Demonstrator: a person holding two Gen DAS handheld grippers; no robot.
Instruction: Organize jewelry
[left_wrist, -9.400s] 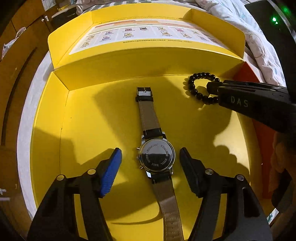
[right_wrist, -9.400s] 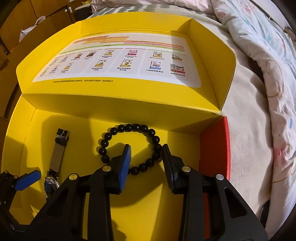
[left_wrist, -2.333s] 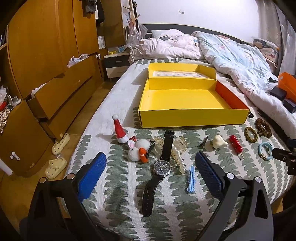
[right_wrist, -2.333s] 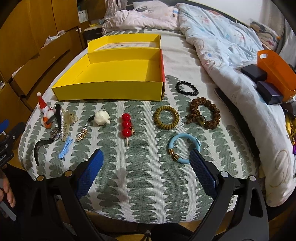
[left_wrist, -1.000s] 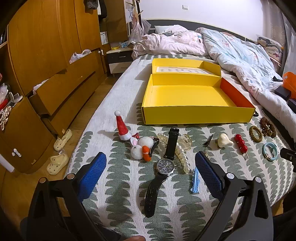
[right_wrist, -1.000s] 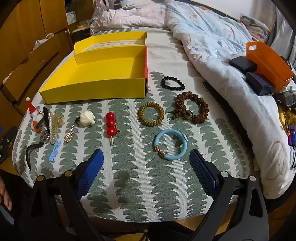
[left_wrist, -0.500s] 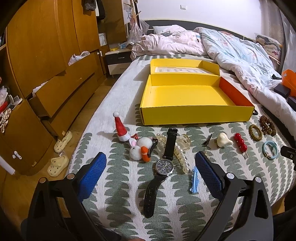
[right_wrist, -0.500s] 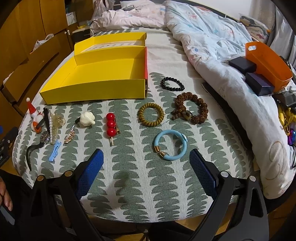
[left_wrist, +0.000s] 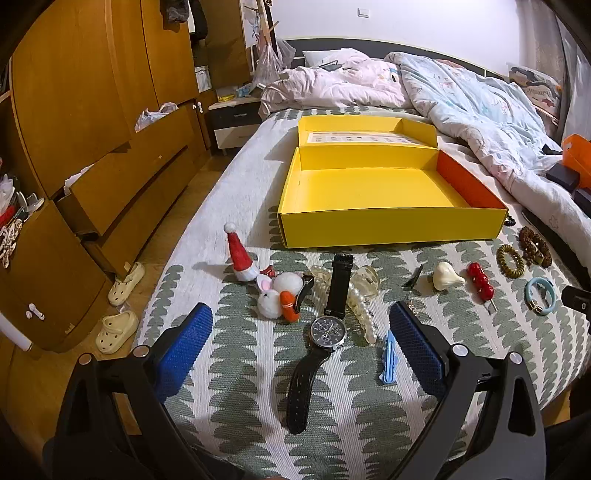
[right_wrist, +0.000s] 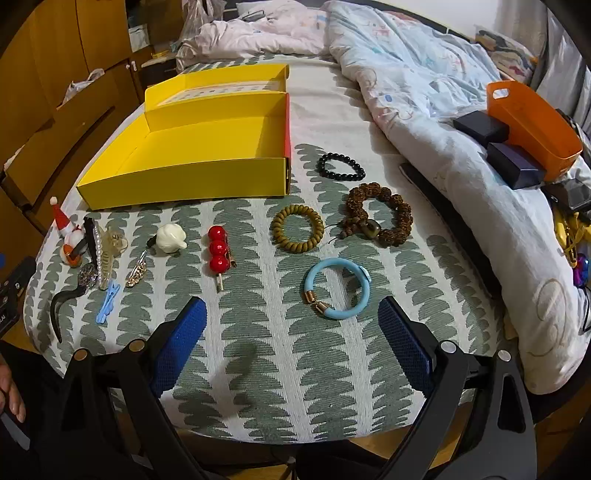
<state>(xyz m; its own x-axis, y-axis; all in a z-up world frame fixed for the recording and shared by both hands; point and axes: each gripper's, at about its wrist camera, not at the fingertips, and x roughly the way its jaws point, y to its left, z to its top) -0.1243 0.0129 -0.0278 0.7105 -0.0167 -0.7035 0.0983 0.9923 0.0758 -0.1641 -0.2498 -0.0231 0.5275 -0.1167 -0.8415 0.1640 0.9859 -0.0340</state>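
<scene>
An open yellow box (left_wrist: 391, 229) (right_wrist: 184, 177) lies empty on the patterned bed cover. In front of it lie a black wristwatch (left_wrist: 327, 332) (right_wrist: 79, 278), a pearl clip (left_wrist: 360, 310), a blue clip (left_wrist: 388, 356) (right_wrist: 108, 301), a white clip (right_wrist: 170, 238), a red bead stick (right_wrist: 218, 251), an olive coil bracelet (right_wrist: 297, 228), a brown bead bracelet (right_wrist: 380, 216), a black bead bracelet (right_wrist: 340, 167) and a light blue bangle (right_wrist: 337, 288). My left gripper (left_wrist: 301, 349) hangs open above the watch. My right gripper (right_wrist: 291, 338) is open just short of the bangle. Both hold nothing.
A Santa figure (left_wrist: 242, 254) and a white plush toy (left_wrist: 277, 295) lie left of the watch. A rumpled duvet (right_wrist: 424, 110) with an orange basket (right_wrist: 532, 122) and dark boxes fills the right. Wooden drawers (left_wrist: 122, 184) and slippers (left_wrist: 118, 330) are on the left.
Long ago both grippers were inside the box over the watch and black beads; these now lie outside on the cover. Over the last second both views barely shift.
</scene>
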